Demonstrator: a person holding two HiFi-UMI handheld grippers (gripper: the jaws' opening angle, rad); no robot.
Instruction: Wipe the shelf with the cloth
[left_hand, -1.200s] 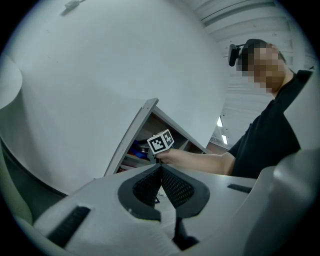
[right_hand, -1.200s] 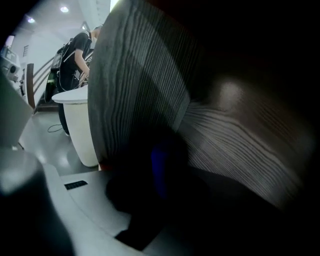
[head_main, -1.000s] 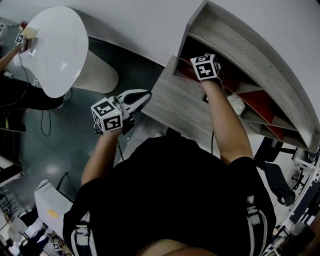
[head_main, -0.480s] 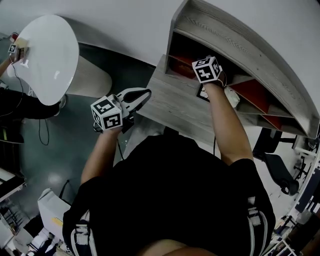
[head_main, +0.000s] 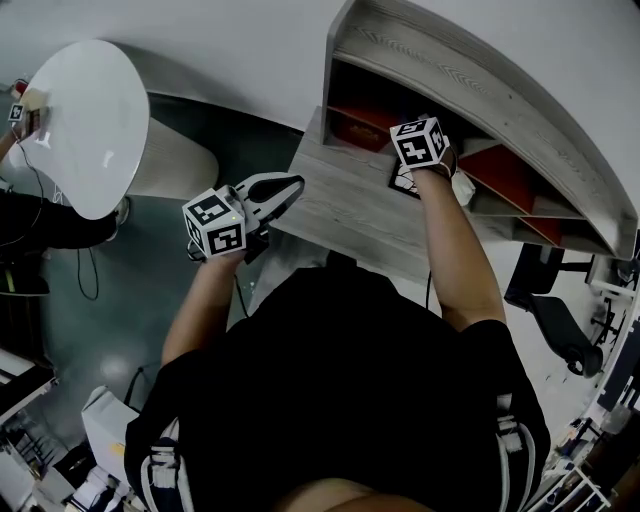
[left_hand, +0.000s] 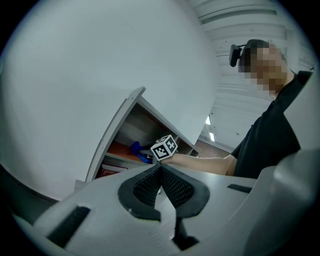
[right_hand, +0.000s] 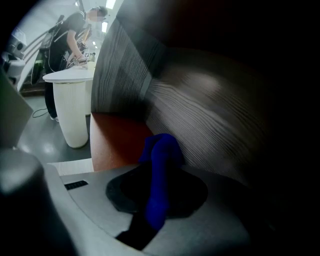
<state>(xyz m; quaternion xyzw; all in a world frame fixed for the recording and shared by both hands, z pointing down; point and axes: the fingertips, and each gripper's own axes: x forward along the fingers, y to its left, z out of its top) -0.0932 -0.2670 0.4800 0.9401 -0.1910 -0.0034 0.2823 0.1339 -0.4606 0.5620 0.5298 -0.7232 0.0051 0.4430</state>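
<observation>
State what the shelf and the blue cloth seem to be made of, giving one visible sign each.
Shelf: probably grey wood or wood-look laminate, matte; streaky grain lines run along its boards. Its compartment floor is a smooth reddish-brown panel, material unclear. Cloth: soft blue fabric; it bunches and folds between the right tool's jaws.

Shelf unit: grey wood grain, open compartments lined red-brown, set against a white wall

Grey wood-grain top: lies below the compartments

Right gripper: marker cube uppermost, reaching over the grey top to the mouth of a compartment

Left gripper: white, marker cube at the rear, just beside the left edge of the grey top, above the dark floor

Person: black shirt, bare forearms

Round white table: on a white pedestal, upper left

Black chair: right edge
</observation>
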